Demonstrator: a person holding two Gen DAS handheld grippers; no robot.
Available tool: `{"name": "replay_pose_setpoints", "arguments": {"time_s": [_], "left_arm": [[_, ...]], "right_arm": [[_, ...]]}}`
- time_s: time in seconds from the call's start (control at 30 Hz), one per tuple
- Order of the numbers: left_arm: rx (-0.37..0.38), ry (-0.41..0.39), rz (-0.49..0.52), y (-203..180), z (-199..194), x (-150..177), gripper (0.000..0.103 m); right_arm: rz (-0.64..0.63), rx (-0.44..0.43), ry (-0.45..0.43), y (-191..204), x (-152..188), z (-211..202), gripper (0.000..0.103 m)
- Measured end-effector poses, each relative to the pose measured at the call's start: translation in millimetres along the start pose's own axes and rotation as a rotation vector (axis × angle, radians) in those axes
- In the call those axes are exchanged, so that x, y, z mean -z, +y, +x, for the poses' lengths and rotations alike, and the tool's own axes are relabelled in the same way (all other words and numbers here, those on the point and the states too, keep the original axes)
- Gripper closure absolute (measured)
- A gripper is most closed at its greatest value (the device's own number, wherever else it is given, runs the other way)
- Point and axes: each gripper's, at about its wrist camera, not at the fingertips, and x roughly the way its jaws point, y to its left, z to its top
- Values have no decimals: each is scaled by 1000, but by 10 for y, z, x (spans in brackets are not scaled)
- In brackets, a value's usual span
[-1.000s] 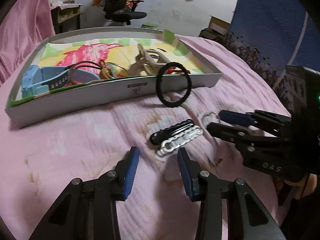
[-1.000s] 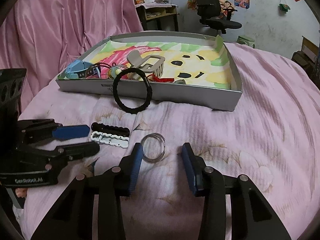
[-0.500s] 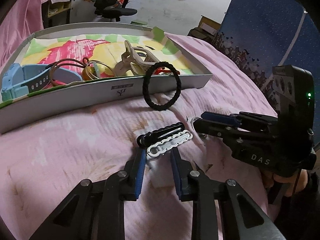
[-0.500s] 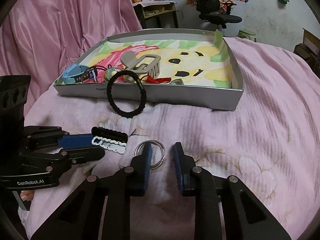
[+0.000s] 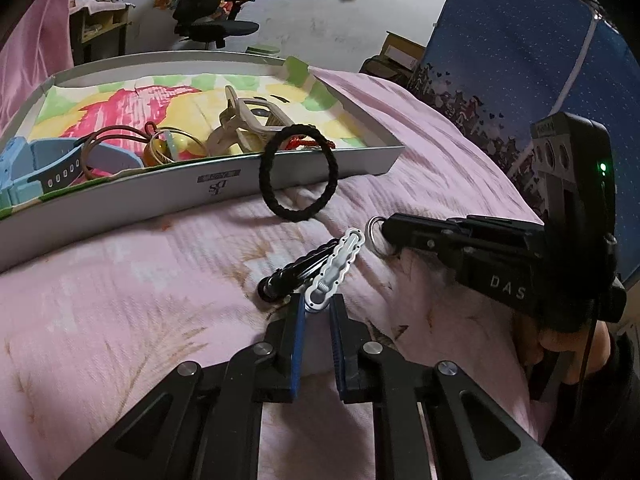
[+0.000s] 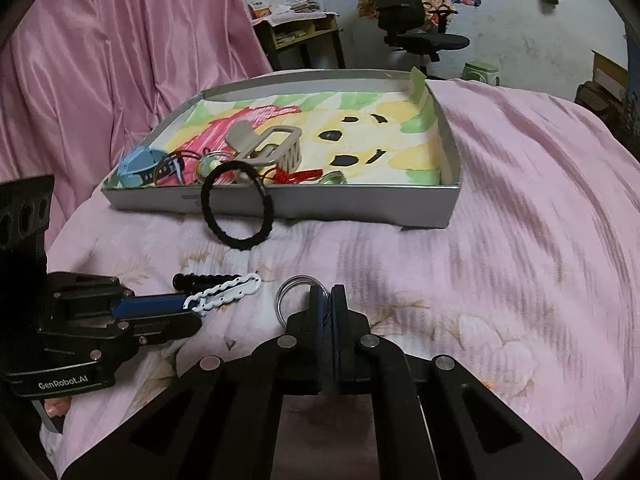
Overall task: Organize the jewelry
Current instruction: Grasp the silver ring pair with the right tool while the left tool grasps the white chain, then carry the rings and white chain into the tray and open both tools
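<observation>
Through the left wrist camera, the left tongs (image 5: 318,312) are seen nearly closed on the near end of a white wavy hair clip (image 5: 335,270), which lies on the pink bedspread (image 5: 120,280) with a black hair clip (image 5: 298,270) touching it on the left. To the right, the right tongs (image 5: 384,229) are seen pinched on a metal ring (image 5: 374,236). Ahead of the tongs, a black hair tie (image 5: 298,174) leans against the near wall of the grey tray (image 5: 120,196), where a printed label is seen but cannot be read with confidence; "DAS" is read on the right tool body. Through the right wrist camera, the right tongs (image 6: 327,304) are shown shut on the metal ring (image 6: 294,296), and the left tongs (image 6: 188,305) are seen to the left, gripping the white wavy hair clip (image 6: 228,290); "GenRobot.AI" is printed on that tool. The pick-up step is judged to be in hand; a lift and a carry forward over the tray (image 6: 360,204) wall would be called for next, with both grips kept firm.
</observation>
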Motion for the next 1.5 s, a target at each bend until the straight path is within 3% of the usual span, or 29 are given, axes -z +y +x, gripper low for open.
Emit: {"name": "replay_pose_setpoints", "arguments": {"time_s": [0.73, 0.97, 1.2, 1.3, 1.5], "left_arm": [[-82, -143, 78, -207, -252, 73, 91], [-76, -189, 32, -123, -367, 56, 91], [-100, -254, -3, -87, -506, -35, 91], [-134, -291, -44, -23, -555, -98, 91], [-228, -314, -161, 240, -563, -260, 91]], "right_arm": [[10, -35, -129, -28, -42, -182, 101], [0, -46, -211, -20, -69, -328, 101], [-21, -41, -363, 24, -178, -523, 101], [-20, -40, -408, 35, -286, -538, 101], [-38, -41, -408, 112, -484, -375, 101]]}}
